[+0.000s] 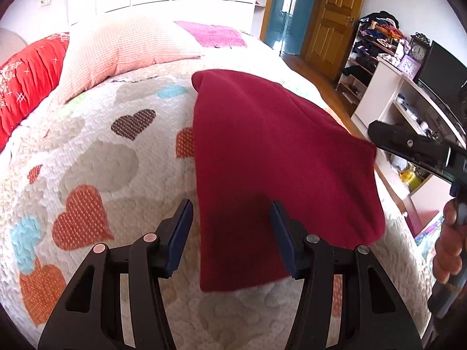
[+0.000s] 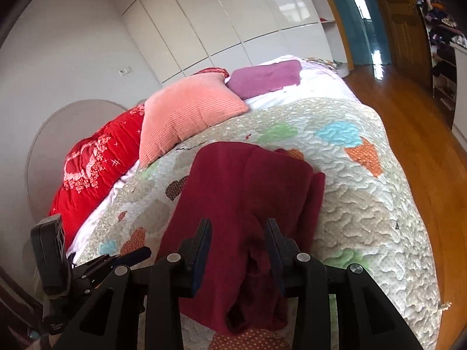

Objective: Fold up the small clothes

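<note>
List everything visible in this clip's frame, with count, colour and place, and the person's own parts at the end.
garment: 1, dark red, lying folded on the bedspread, under both grippers
bedspread: 1, cream quilt with coloured hearts, covering the bed
pillow: 1, salmon pink, at the head of the bed
red cushion: 1, red with white pattern, beside the pillow
purple cloth: 1, behind the pillow
wardrobe: 1, glossy white, back wall
door: 1, wooden, open
clock: 1, on the shelves
left gripper: open, above the garment
right gripper: open, above the garment
hand: 1, holding the right gripper's handle
</note>
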Available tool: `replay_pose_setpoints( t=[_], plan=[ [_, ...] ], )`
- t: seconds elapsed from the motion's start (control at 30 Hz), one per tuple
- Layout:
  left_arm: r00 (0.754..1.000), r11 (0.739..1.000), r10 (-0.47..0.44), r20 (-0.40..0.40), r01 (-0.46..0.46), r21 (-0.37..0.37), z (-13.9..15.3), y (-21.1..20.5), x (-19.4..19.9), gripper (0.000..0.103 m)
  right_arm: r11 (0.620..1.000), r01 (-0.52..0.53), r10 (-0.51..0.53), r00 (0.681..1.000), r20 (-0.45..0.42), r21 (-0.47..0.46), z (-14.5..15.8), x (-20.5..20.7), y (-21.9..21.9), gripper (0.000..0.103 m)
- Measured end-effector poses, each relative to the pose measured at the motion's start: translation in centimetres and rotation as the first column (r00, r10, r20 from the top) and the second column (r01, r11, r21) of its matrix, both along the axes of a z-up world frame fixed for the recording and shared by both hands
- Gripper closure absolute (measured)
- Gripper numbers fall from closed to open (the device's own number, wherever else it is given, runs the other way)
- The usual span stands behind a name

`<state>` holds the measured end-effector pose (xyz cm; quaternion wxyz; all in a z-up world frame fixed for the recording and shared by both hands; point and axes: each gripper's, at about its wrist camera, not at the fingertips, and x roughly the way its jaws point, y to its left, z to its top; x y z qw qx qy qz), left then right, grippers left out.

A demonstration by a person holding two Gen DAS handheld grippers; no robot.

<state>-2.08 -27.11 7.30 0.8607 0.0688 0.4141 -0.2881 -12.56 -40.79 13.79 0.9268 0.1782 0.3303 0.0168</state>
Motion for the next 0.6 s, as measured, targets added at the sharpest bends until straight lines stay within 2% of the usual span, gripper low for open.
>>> replay_pose_setpoints(
  t=[0.2, 0.3, 0.37, 0.43, 0.6],
  plan=[
    [0.999, 0.999, 0.037, -0.027, -0.037, -0.017, -0.3, -0.6, 2.5, 0.047, 0.995, -0.016, 0.01, 0.998, -0.058, -0.102, -1.7, 3.7, 0.8, 0.07],
    [0.998, 0.999, 0.039, -0.051, -0.04, -0.024, -1.0, -1.1, 3.6, 0.044, 0.982, 0.008, -0.034, 0.99, -0.134, -0.189, -3.7, 5.6, 0.0, 0.072],
    [0.997, 0.999, 0.041, -0.067, -0.044, -0.032, -1.4, -1.4, 4.0, 0.039, 0.983, 0.001, -0.03, 0.987, -0.159, -0.181, -5.2, 6.2, -0.7, 0.072],
    [0.997, 0.998, 0.048, -0.067, -0.051, -0.036, -1.7, -1.5, 4.2, 0.035, 0.983, 0.005, -0.03, 0.99, -0.138, -0.182, -5.7, 6.2, -1.1, 0.072],
    [0.995, 0.996, 0.071, -0.076, -0.075, -0.052, -1.7, -1.1, 4.1, 0.034, 0.992, 0.017, -0.033, 0.991, -0.127, -0.129, -4.7, 4.9, -1.3, 0.072]
  ],
)
